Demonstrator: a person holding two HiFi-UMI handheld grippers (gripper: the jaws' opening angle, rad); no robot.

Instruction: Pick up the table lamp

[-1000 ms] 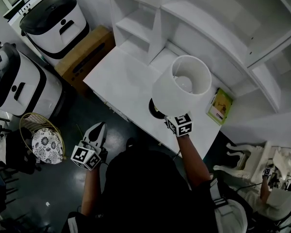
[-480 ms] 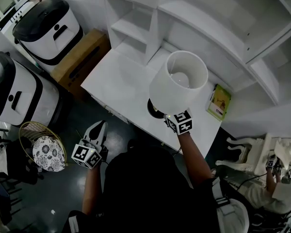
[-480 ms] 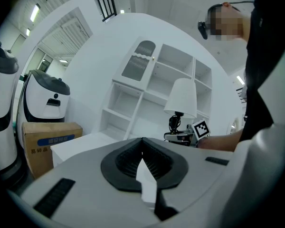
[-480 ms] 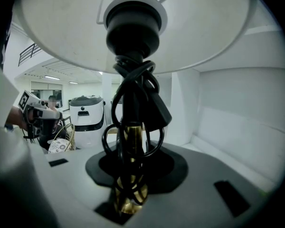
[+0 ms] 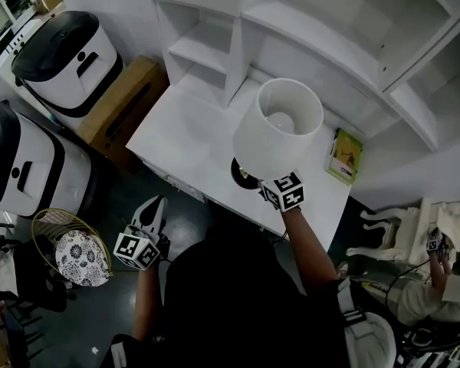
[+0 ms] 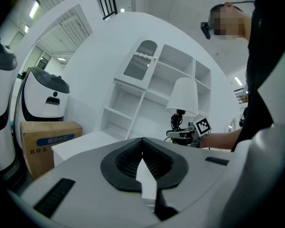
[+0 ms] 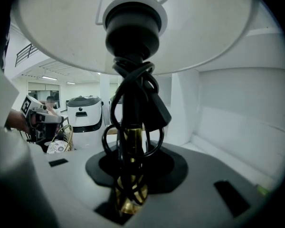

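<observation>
Your right tongs [image 7: 129, 184] grip the table lamp [image 5: 277, 129] by its cord-wrapped stem [image 7: 128, 141] near the worktop's [image 5: 184, 136] front edge, left tongs [image 6: 143, 167] closed and empty, so the grasp's made and the lift looks not yet done.

I look down on a white surface [image 5: 185, 138] that runs out from a white shelf unit [image 5: 195, 52] standing along its far side. A green booklet [image 5: 345, 156] lies flat near its right end, close to the wall. The table lamp [image 5: 276, 129] is upright near the front edge. Its dark round base [image 5: 241, 176] is right at the surface, but I cannot tell whether it rests there or hangs just clear.

On the dark floor [image 5: 115, 192], a brown cardboard box [image 5: 126, 102] sits against the surface's left end. Two white-and-black machines [image 5: 61, 52] [image 5: 19, 167] stand further left, and a wire basket [image 5: 50, 221] with a patterned cushion [image 5: 80, 255] in it stands nearer me.
</observation>
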